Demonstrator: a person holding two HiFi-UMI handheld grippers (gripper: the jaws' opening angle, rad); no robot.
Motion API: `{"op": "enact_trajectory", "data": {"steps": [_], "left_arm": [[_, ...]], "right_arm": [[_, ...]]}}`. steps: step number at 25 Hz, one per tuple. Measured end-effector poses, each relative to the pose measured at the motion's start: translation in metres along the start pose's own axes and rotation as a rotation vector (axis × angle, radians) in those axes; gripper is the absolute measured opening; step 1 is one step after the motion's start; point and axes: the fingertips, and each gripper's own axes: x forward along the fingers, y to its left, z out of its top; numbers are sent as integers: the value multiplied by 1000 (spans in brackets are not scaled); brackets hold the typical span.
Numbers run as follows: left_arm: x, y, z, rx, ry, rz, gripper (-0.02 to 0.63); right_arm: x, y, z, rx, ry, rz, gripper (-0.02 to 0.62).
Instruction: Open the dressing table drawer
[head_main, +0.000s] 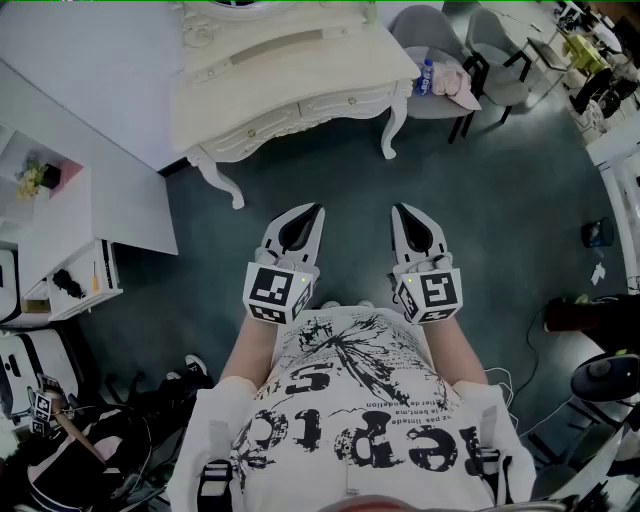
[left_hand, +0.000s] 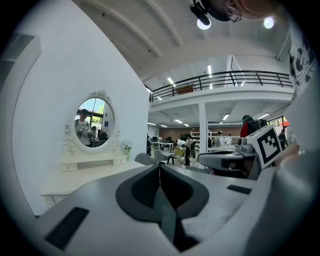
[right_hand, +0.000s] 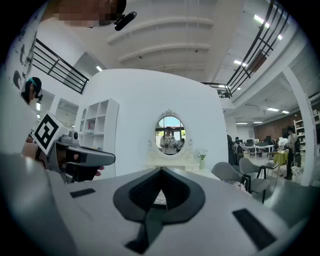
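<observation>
My left hand-held gripper (head_main: 316, 210) and right hand-held gripper (head_main: 399, 209) are pinched empty, well short of the drawer (head_main: 340, 104) — I'd approach squarely, jaws opened.

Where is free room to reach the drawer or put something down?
Bare floor lies between the person and the dressing table, a clear way in. The tabletop before the mirror is free too. Crowded: the chair right of the table holds a bottle and cloth; clutter fills the lower left.
</observation>
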Motion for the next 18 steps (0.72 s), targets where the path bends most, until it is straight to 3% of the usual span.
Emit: {"op": "enact_trajectory", "data": {"steps": [10,18], "left_arm": [[12,-6,6,-15,3,26,20],[45,-24,-2,-25,21,24,20]], "right_arm": [[-5,-17,0,34,7,12,17],[-2,-59,-13,58,27,-9,18]]}}
